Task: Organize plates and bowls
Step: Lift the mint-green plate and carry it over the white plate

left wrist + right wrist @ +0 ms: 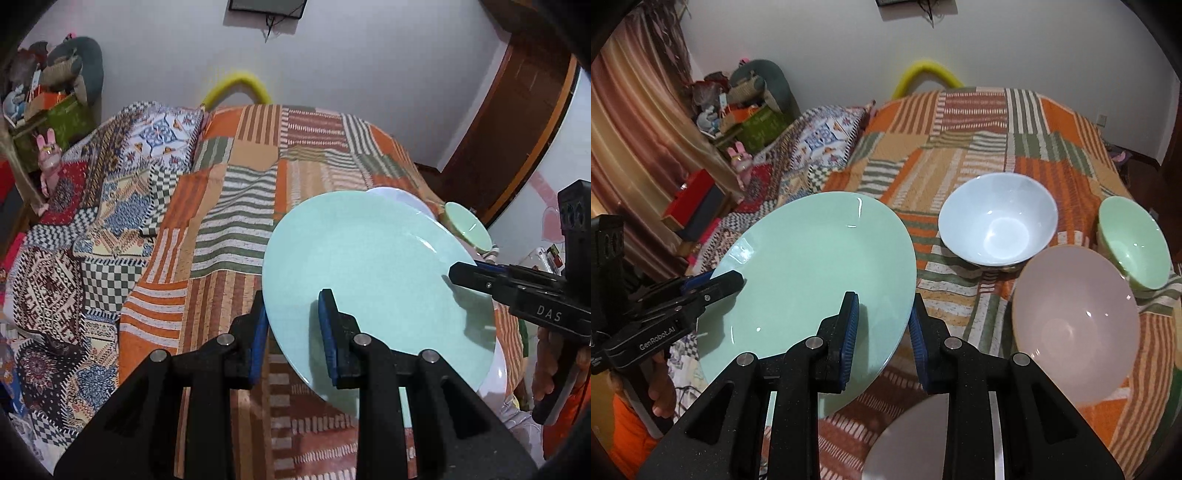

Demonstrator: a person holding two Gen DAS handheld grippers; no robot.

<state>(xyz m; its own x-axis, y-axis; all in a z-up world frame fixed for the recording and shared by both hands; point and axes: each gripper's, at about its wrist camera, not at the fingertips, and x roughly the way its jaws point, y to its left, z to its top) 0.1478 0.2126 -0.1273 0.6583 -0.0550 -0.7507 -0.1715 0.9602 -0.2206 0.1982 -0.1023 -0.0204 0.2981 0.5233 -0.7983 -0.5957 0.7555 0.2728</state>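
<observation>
A mint green plate (373, 280) is held above the patchwork bed between both grippers; it also shows in the right wrist view (812, 288). My left gripper (293, 332) is shut on its left rim and shows in the right wrist view (718, 282). My right gripper (884, 332) is shut on its right rim and shows in the left wrist view (461, 275). A white bowl (997, 218), a pink bowl (1075, 332) and a green bowl (1134, 240) sit on the bed to the right. A grey plate (912, 439) lies below the right gripper.
The bed cover (979, 122) stretches away to the wall. Patterned quilts and a pillow (110, 206) lie on the left half. Boxes and toys (738, 110) crowd the far left corner by a curtain. A wooden door (517, 122) stands at the right.
</observation>
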